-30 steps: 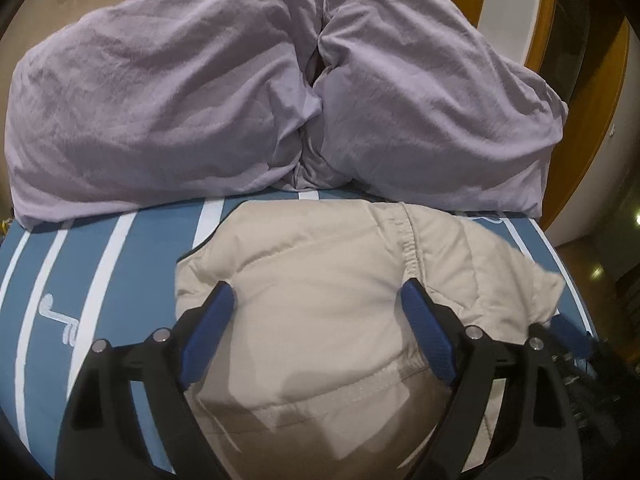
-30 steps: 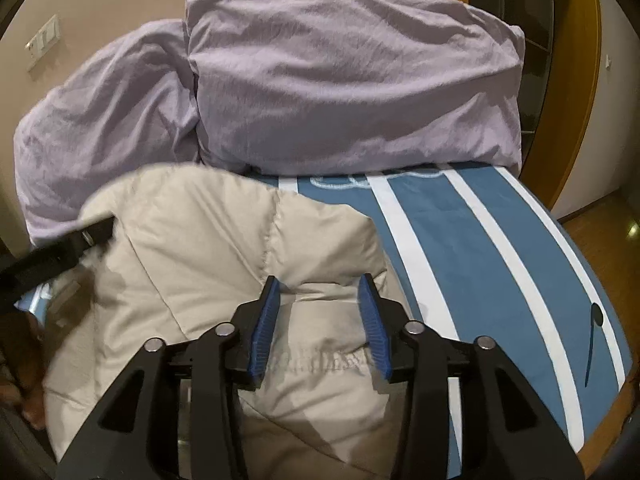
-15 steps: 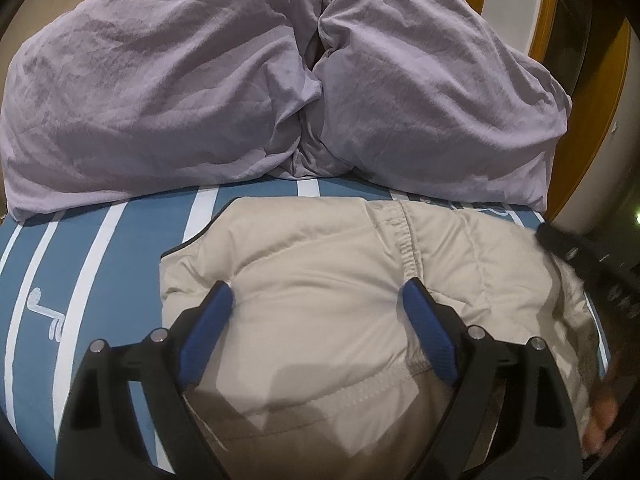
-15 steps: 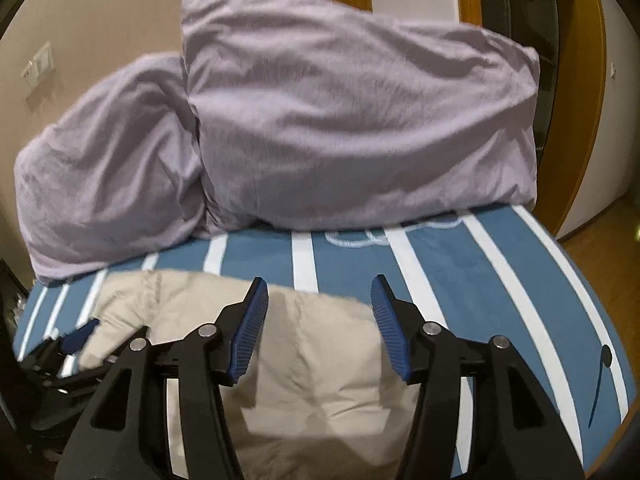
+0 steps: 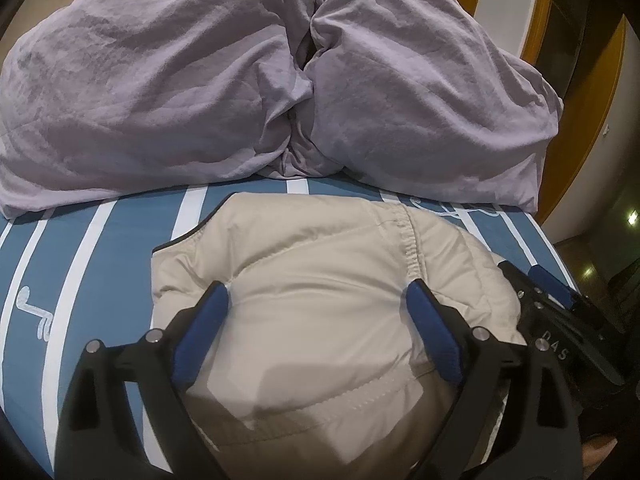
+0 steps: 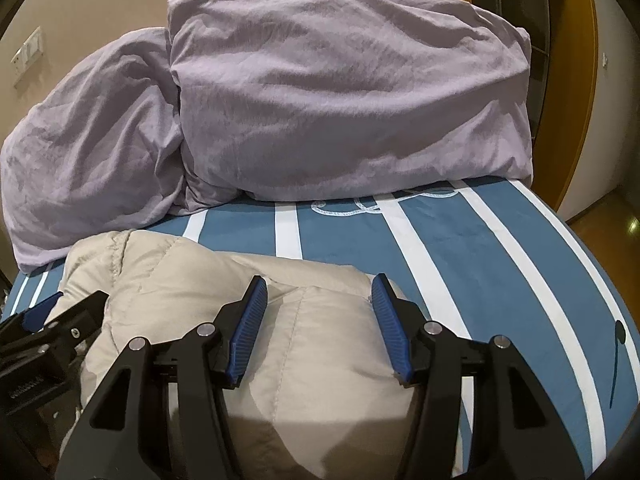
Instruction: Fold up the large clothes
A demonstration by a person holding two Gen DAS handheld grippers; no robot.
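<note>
The beige padded jacket [image 5: 320,300] lies bunched into a compact bundle on the blue striped bed [image 6: 500,240], just in front of two lilac pillows [image 5: 200,92] leaning at the head. The left gripper [image 5: 318,304] hangs over the near left part of the bundle with its jaws spread very wide and opening a little more; fabric lies below and between them, but the pads do not press it. The right gripper [image 6: 318,312] sits over the near right edge, about half open, and nothing is pinched there either.

The step in hand looks like settling the fold and choosing the next hold. To do it well, each gripper should come down on a stitched seam or hem rather than on the puffy middle, since the filling will spring back and slip from a shallow pinch. Both holds should be taken at matching points on either side, so that the bundle stays square. The grippers stand close together, so care is needed that they do not knock each other.
</note>
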